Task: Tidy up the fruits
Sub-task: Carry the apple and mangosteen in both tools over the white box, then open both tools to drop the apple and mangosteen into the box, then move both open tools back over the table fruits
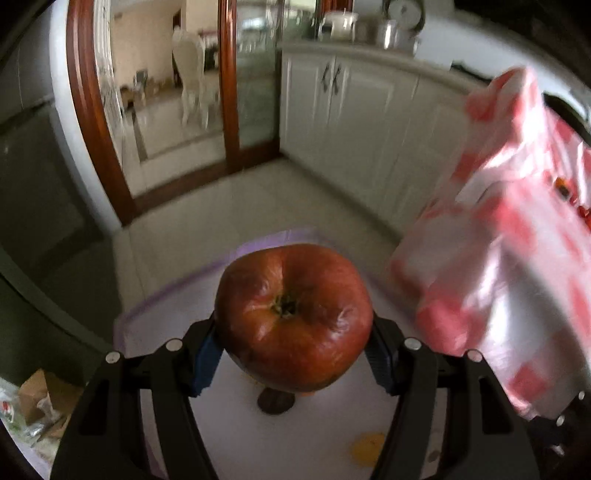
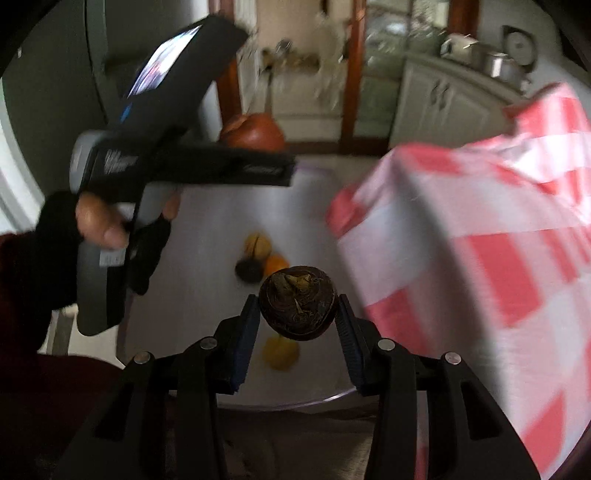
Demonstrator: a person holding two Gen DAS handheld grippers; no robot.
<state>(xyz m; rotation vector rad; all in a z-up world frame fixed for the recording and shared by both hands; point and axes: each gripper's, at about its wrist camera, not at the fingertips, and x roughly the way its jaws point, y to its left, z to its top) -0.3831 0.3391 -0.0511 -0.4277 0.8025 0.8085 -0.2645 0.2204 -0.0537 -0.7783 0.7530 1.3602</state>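
Left gripper (image 1: pixel 293 343) jaws pinching a red apple (image 1: pixel 293 317); right gripper (image 2: pixel 297 314) jaws pinching a dark round fruit (image 2: pixel 297 308), above the tabletop (image 2: pixel 207 295), checked bag (image 2: pixel 480 258) beside

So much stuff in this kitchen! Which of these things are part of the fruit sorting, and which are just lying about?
Part of the job:
- red apple, clamped in the left gripper
- dark round fruit, clamped in the right gripper
- small yellow, orange and dark fruits on the white table
- red-and-white checked bag

Just lying about:
- metal pots on the counter
- white cabinets
- chair
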